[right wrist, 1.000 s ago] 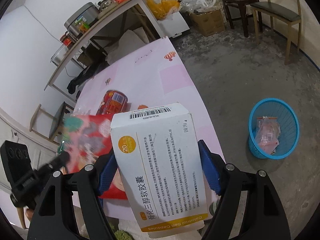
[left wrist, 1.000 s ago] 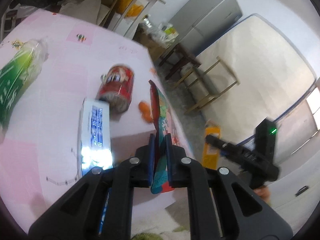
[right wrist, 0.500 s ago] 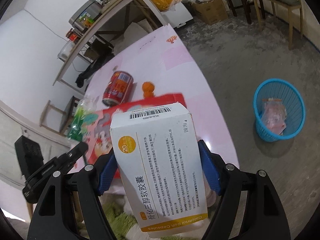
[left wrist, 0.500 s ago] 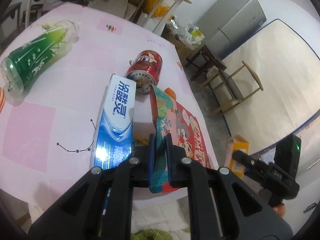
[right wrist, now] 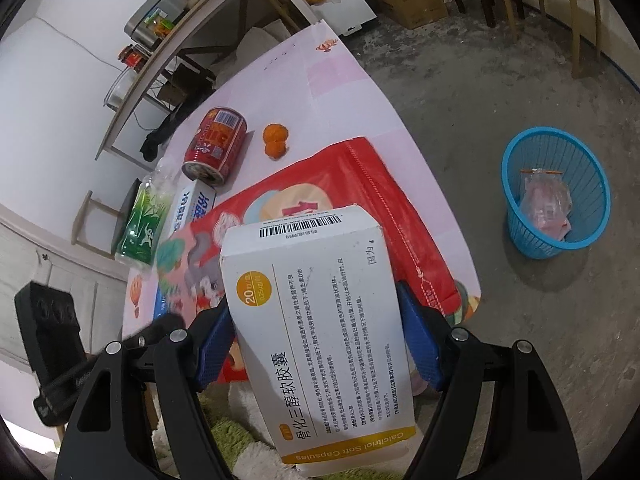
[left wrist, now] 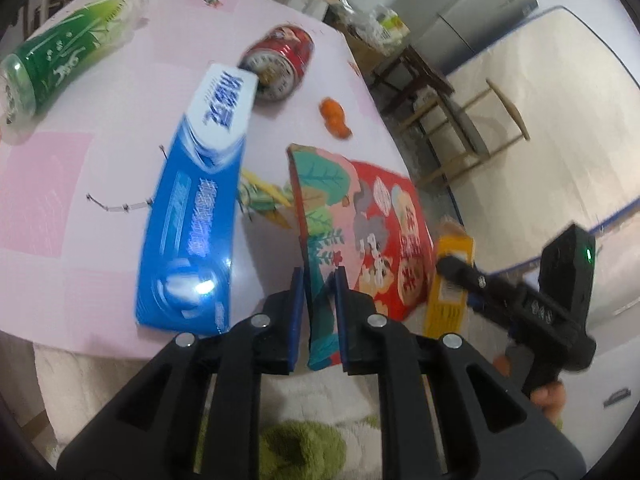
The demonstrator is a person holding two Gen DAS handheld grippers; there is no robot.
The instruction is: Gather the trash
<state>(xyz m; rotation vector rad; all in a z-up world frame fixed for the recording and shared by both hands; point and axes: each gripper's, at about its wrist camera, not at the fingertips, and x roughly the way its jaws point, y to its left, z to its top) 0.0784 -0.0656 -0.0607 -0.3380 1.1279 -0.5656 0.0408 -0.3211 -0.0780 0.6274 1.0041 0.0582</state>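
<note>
Lowered toward the worktop [left wrist: 60, 272] since a second ago, the red snack bag [left wrist: 372, 240] is now barely pinched by the left tongs [left wrist: 319, 292], whose jaws have just eased apart; it could be dropped. The capsule box [right wrist: 320, 328] is clamped by wide-spread right tongs [right wrist: 316, 344], the blue basket [right wrist: 556, 188] well apart.

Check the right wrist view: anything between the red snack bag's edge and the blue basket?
Nothing: in the right wrist view, only bare concrete floor separates the red snack bag on the pink table from the blue basket.
</note>
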